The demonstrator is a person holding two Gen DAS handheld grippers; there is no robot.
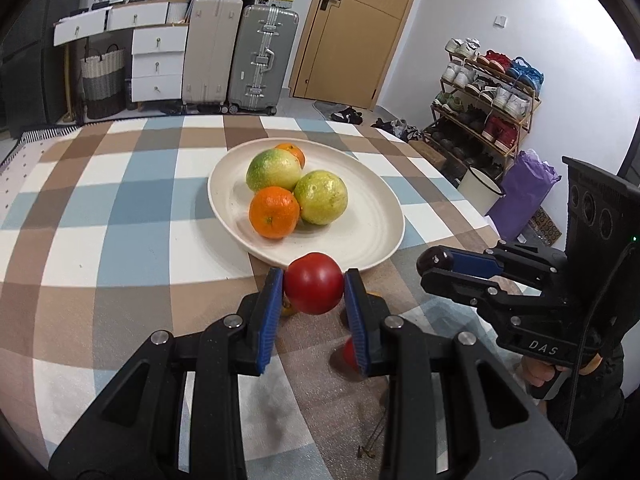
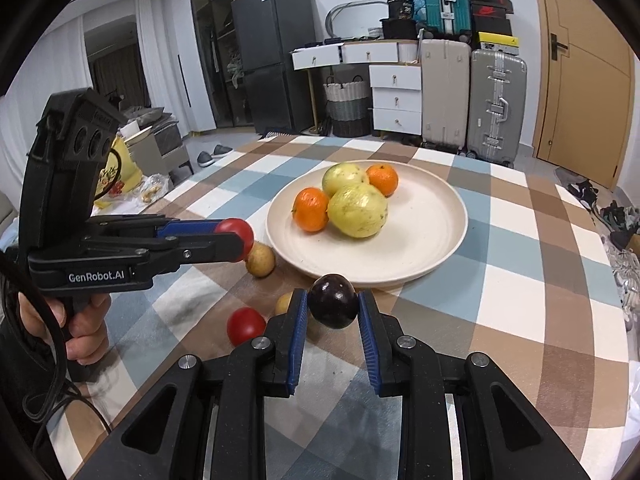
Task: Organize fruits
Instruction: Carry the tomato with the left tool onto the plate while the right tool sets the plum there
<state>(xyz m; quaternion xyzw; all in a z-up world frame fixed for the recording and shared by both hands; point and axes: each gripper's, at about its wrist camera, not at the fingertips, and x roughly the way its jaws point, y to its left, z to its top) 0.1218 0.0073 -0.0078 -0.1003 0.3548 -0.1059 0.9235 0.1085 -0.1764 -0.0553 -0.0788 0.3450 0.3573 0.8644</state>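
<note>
A cream plate [image 1: 360, 236] [image 2: 420, 240] on the checked tablecloth holds two green-yellow fruits [image 1: 320, 197] [image 2: 357, 210] and two oranges [image 1: 274, 212] [image 2: 311, 209]. My left gripper [image 1: 313, 290] [image 2: 236, 236] is shut on a red tomato [image 1: 313, 288] [image 2: 235, 229], held just before the plate's near rim. My right gripper [image 2: 333, 308] [image 1: 434, 264] is shut on a dark purple fruit [image 2: 334, 306], also at the near rim. Another red tomato [image 2: 245, 325] [image 1: 349, 354] and two small yellow-brown fruits [image 2: 261, 260] [image 2: 284, 303] lie on the cloth.
The table's right edge [image 1: 472, 200] drops to a white bucket [image 1: 480, 190] and a purple bag [image 1: 524, 192]. Suitcases [image 2: 494, 100], white drawers [image 2: 394, 96] and a shoe rack [image 1: 484, 96] stand beyond the table.
</note>
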